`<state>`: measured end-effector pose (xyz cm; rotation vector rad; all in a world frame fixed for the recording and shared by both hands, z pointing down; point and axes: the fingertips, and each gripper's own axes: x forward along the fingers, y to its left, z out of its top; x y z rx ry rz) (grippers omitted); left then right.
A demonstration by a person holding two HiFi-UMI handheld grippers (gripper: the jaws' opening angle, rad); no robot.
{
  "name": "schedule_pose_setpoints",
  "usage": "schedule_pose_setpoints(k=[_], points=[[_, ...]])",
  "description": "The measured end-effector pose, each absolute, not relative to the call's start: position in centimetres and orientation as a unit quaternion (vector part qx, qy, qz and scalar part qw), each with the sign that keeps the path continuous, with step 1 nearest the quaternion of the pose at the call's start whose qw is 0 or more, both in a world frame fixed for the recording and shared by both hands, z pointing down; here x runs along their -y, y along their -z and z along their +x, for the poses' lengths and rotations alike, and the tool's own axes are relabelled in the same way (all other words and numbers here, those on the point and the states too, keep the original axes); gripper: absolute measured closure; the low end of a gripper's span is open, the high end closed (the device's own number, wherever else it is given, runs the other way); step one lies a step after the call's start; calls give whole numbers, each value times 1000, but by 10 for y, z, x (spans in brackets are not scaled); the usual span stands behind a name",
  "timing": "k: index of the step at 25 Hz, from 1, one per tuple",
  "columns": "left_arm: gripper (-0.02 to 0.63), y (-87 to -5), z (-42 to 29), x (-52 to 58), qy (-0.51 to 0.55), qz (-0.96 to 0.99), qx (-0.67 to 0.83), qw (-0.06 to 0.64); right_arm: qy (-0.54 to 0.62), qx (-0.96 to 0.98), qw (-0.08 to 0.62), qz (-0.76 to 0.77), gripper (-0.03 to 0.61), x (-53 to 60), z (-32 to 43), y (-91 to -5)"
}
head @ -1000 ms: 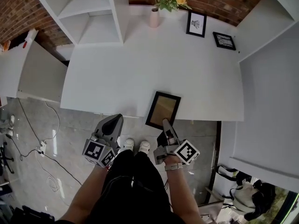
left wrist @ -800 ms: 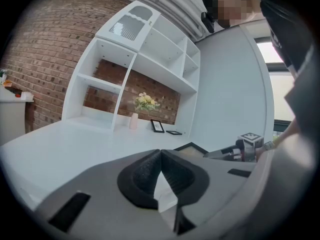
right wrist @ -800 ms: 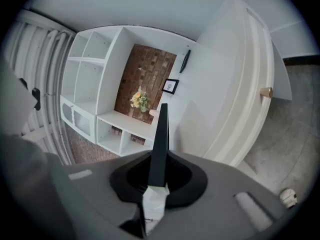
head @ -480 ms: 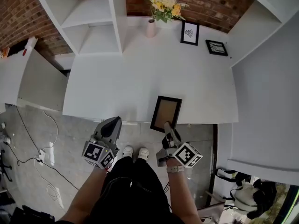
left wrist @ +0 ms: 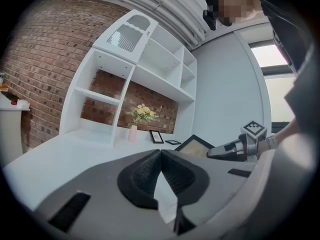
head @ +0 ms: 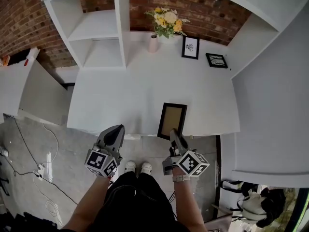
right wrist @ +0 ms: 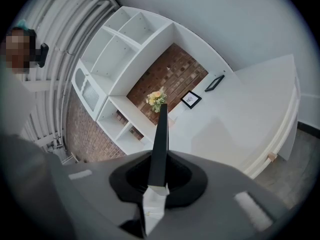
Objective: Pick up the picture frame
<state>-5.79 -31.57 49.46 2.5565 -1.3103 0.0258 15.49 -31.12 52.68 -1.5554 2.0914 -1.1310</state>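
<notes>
A black picture frame [head: 172, 121] with a tan panel hangs above the near edge of the white table [head: 145, 88]. My right gripper [head: 173, 133] is shut on its near edge. In the right gripper view the picture frame [right wrist: 160, 134] shows edge-on, rising out of the closed jaws. My left gripper [head: 116, 132] hovers off the table's front edge to the left, shut with nothing in it. From the left gripper view the left gripper [left wrist: 160, 154] has its pads together, and the picture frame [left wrist: 196, 146] and right gripper [left wrist: 216, 153] appear at right.
At the back of the table stand a pink vase with yellow flowers [head: 154, 37], an upright framed print [head: 190, 47] and a small flat frame [head: 216, 60]. White shelving [head: 99, 28] stands at the back left. A cable [head: 34, 149] lies on the grey floor.
The picture frame has risen off the table in my right gripper and turned more upright. Both grippers have moved up. The head view has tilted, showing more of the back wall.
</notes>
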Motion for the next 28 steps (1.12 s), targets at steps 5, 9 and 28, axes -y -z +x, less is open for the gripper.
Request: schedule_pose_setpoints(k=[5, 9, 28], points=[[611, -482, -57, 324, 0, 884, 450, 125, 377, -733, 141, -549, 541, 315, 157, -514], [611, -474, -56, 328, 10, 886, 449, 117, 360, -740, 132, -552, 541, 316, 159, -503], [611, -448, -75, 348, 27, 883, 459, 93, 308, -757, 110, -565, 541, 328, 164, -469]])
